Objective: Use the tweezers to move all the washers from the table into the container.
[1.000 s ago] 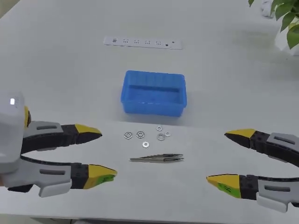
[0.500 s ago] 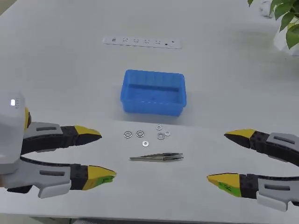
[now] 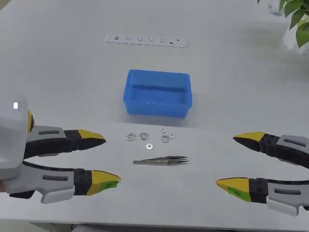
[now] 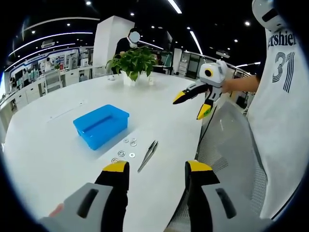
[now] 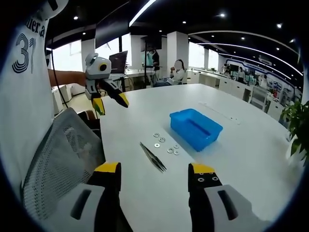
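tweezers [image 3: 161,161] just beside washers [image 3: 144,137], container [image 3: 157,109] beyond

Plant [image 3: 295,19] and rear of right claw [image 3: 227,161] beyond edge

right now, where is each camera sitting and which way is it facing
Head view: on the head, looking down at the container, washers, tweezers; left gripper and right gripper show.
Left gripper view: on that gripper, facing across the table at the right one; own jaws, shirt.
Right gripper view: mirrored, facing the left one; own jaws, shirt.
Shared: both gripper views see the tweezers.
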{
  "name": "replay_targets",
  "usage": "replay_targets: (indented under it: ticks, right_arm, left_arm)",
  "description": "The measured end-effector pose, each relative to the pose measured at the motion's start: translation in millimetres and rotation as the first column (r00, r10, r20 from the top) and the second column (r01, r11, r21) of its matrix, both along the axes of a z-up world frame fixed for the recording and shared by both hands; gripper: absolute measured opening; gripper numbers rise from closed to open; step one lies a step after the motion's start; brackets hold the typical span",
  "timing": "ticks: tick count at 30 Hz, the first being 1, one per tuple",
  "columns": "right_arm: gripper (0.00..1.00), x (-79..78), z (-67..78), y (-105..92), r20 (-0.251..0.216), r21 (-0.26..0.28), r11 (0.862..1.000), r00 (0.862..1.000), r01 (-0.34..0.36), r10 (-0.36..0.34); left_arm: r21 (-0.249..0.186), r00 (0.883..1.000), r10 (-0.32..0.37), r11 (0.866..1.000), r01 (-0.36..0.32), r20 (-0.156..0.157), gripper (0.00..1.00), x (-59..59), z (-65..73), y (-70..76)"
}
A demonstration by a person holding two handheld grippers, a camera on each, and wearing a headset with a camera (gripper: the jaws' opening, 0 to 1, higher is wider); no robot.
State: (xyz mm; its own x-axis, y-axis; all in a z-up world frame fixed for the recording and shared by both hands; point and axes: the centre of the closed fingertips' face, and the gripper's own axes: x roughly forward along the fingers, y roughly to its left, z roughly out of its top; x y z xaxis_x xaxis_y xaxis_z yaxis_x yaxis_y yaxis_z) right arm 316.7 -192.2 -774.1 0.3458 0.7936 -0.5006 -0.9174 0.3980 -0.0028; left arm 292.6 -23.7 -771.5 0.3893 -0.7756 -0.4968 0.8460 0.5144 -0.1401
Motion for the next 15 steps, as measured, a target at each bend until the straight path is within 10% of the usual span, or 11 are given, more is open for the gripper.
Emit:
replay_targets:
  ticks: [7,10,15]
  right_arm:
    - [0.56,1.6,-10.0,2.1,0.019,-0.09,0.995,0.998,-0.053,0.055]
    - [0.5,9.9,-20.5,5.9,0.025,-0.179,0.98,0.996,-0.085,0.091]
    - [0.41,22.4,-35.7,32.9,0.002,-0.226,0.96,0.986,-0.163,0.168]
  left_arm:
    - [-0.009,1.0,0.004,1.0,-0.004,0.002,0.49,5.0,-4.6,-2.8]
    - [0.076,0.999,-0.017,0.997,0.019,-0.033,0.47,4.2,-22.3,-0.5]
    - [0.079,0.999,-0.006,0.997,0.01,-0.045,0.4,14.9,-34.2,-4.9]
